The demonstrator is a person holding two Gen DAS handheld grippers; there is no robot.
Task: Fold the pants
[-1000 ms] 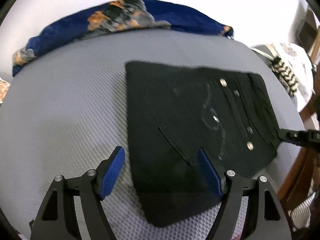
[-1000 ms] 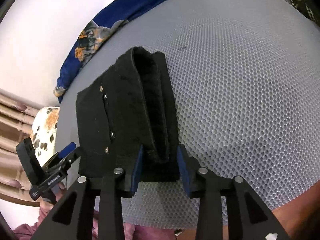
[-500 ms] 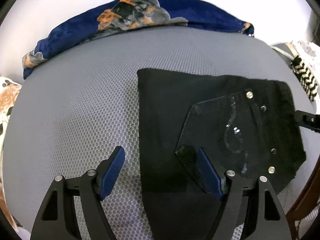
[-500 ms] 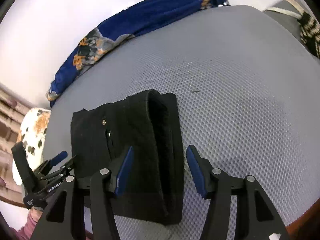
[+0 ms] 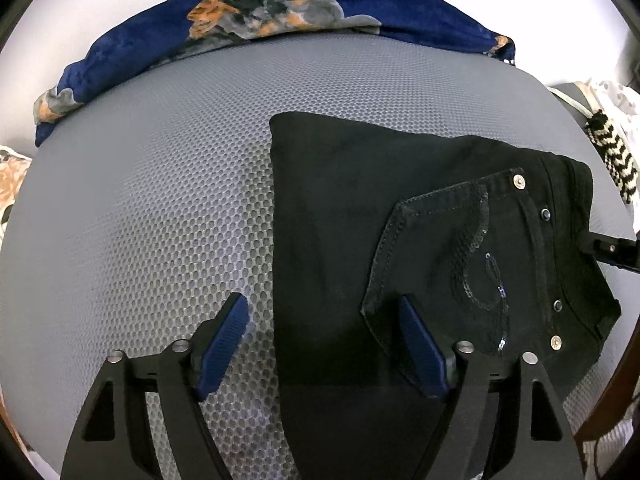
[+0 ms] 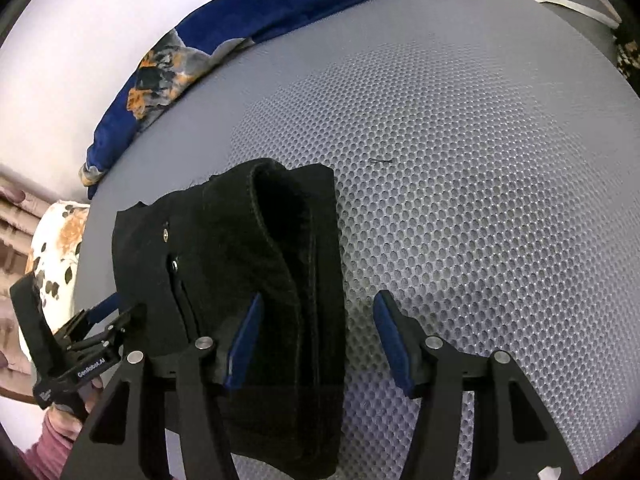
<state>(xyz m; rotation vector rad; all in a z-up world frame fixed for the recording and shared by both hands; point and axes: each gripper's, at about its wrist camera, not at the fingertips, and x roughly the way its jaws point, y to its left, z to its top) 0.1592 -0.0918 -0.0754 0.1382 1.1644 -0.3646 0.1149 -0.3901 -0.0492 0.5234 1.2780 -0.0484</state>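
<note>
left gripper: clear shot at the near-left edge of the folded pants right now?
Probably yes. The left gripper has its jaws opening, nothing clamped, and the black pants' left edge lies between the fingers on the grey mesh mattress. Nothing lies over that edge.

One pair of black pants (image 5: 340,208) lies folded on one grey mesh surface (image 5: 160,200); one back pocket (image 5: 436,264) shows on it, with four metal rivets in the left wrist view, two silver and two dark; one blue patterned blanket (image 5: 280,12) lies along the far edge; two claws are in sight, the left claw (image 5: 324,352) and the right claw (image 6: 316,348), each with two blue pads; one spotted cloth (image 6: 56,248) sits at the left of the right wrist view; one black-and-white zigzag cloth (image 5: 616,160) sits at the right of the left wrist view.
</note>
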